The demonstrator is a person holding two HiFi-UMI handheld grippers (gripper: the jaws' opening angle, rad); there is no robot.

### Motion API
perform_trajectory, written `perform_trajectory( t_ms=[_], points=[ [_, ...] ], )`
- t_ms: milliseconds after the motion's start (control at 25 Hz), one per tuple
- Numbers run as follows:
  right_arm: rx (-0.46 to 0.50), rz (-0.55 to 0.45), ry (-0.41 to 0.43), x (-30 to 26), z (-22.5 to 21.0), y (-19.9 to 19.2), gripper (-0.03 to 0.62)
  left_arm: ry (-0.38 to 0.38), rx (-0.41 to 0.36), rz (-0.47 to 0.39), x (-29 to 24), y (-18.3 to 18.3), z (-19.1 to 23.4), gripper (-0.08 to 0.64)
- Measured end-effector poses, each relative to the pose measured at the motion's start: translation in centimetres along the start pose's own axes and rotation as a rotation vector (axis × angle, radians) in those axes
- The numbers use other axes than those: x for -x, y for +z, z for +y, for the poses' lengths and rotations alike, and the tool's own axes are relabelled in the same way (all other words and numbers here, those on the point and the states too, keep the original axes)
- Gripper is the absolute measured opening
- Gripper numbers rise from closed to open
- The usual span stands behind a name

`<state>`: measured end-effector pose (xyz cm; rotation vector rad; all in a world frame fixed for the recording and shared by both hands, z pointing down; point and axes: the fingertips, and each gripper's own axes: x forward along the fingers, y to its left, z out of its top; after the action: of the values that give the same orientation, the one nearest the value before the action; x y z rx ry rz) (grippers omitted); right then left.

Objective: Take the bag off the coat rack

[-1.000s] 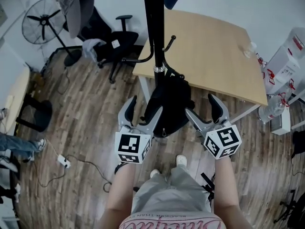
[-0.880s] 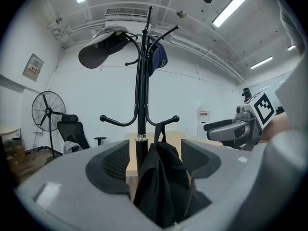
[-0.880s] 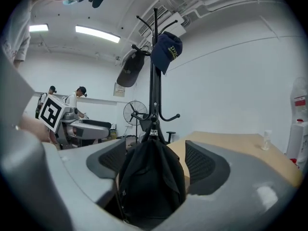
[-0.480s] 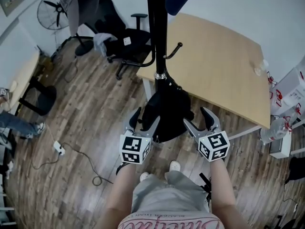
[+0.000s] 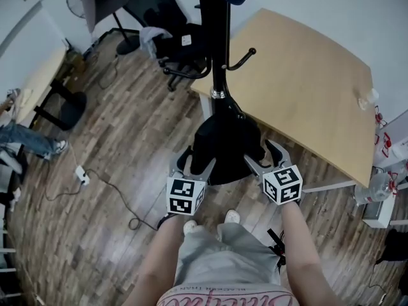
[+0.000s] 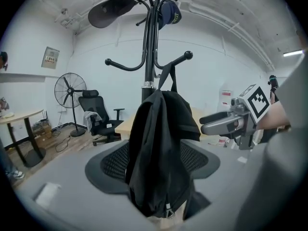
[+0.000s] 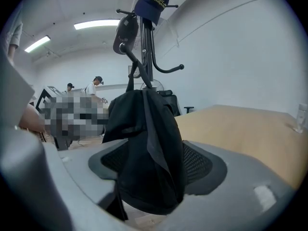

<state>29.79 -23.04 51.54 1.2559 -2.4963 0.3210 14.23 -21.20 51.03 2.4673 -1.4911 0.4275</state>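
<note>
Black bag (image 6: pixel 159 148) zipper pull (image 6: pixel 168 209): left gripper view only.

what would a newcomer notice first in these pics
The black bag hanging from a hook on the coat rack, dead centre. The left gripper and right gripper flank it low down, each with the bag between jaws that have just been closing partway but aren't pinching it. A navy cap tops the rack.

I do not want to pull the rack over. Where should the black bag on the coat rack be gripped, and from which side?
Grip the bag at its soft lower body, from both flanks, then lift: its strap loops over an upturned hook, so it likely comes off only upward.
</note>
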Motion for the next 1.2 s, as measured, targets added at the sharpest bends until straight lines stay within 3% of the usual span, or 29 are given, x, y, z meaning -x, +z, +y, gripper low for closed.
perform_trajectory(
  t_ms=[320,720,880,1200],
  points=[
    [0.002,0.082,-0.025,-2.9,-1.9,-2.4,0.339,0.028,0.035,0.081,-2.1,-2.8,0.6,0.348],
    [0.01,0.222,0.009,-7.2,-3.2,-5.4,0.339,0.074,0.09,0.156,-4.6,-5.2,1.5,0.336],
    [0.03,0.235,0.035,-8.2,-3.2,-5.7,0.339,0.081,0.098,0.161,-5.5,-5.5,1.6,0.325],
    [0.043,0.242,0.084,-9.4,-3.1,-5.9,0.278,0.099,0.074,0.184,-7.4,-5.9,1.4,0.262]
  ],
)
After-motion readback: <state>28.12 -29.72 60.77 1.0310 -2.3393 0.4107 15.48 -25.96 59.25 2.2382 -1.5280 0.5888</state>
